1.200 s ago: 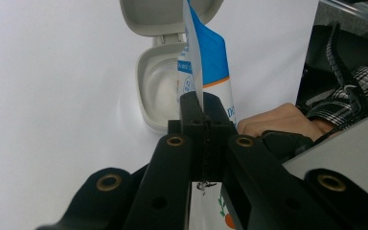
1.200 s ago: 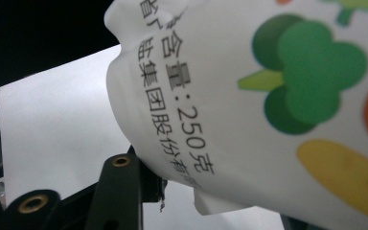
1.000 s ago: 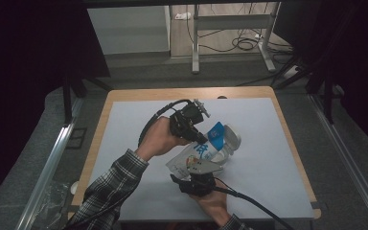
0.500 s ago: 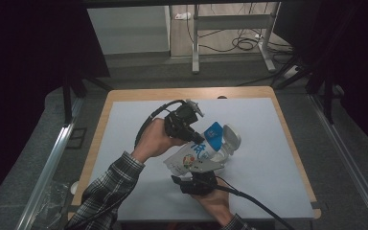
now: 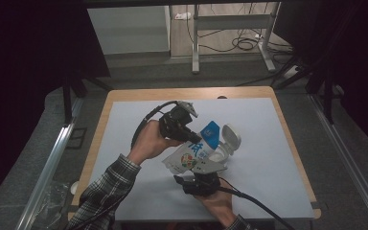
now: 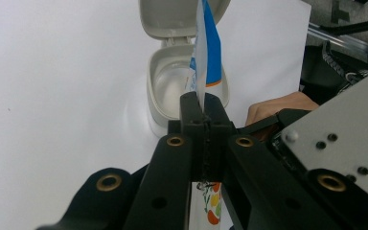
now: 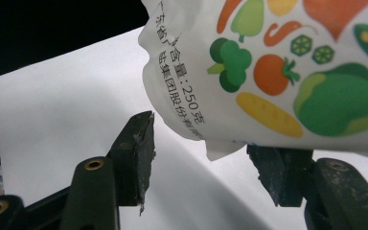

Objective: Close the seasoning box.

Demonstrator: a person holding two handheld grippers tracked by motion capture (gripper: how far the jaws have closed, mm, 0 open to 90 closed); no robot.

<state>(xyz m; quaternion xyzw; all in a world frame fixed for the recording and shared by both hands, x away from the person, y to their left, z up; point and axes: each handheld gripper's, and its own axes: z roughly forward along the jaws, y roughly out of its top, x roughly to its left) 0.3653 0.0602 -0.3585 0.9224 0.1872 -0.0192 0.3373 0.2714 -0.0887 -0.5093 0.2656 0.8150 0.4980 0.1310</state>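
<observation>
The left gripper (image 5: 195,139) is clamped tight on the top edge of the pouch (image 5: 191,155), a white packet with a blue upper part and printed vegetables, and holds it in the air above the white mat (image 5: 268,163). In the left gripper view the two jaws meet on the thin blue-and-white edge of the pouch (image 6: 205,57), which stands upright between them, right over the open tub (image 6: 172,91). That tub is a pale container with its hinged lid (image 6: 172,17) flipped back; in the high view the tub (image 5: 223,148) sits on the mat just beside the pouch, on its far right side. The right gripper (image 5: 202,173) is below the pouch's lower end with its jaws partly apart; they have just been opening. In the right gripper view the bottom corner of the pouch (image 7: 268,72) hangs between the two jaws, and the pads (image 7: 141,148) stand clear of it, so this tool holds nothing.
</observation>
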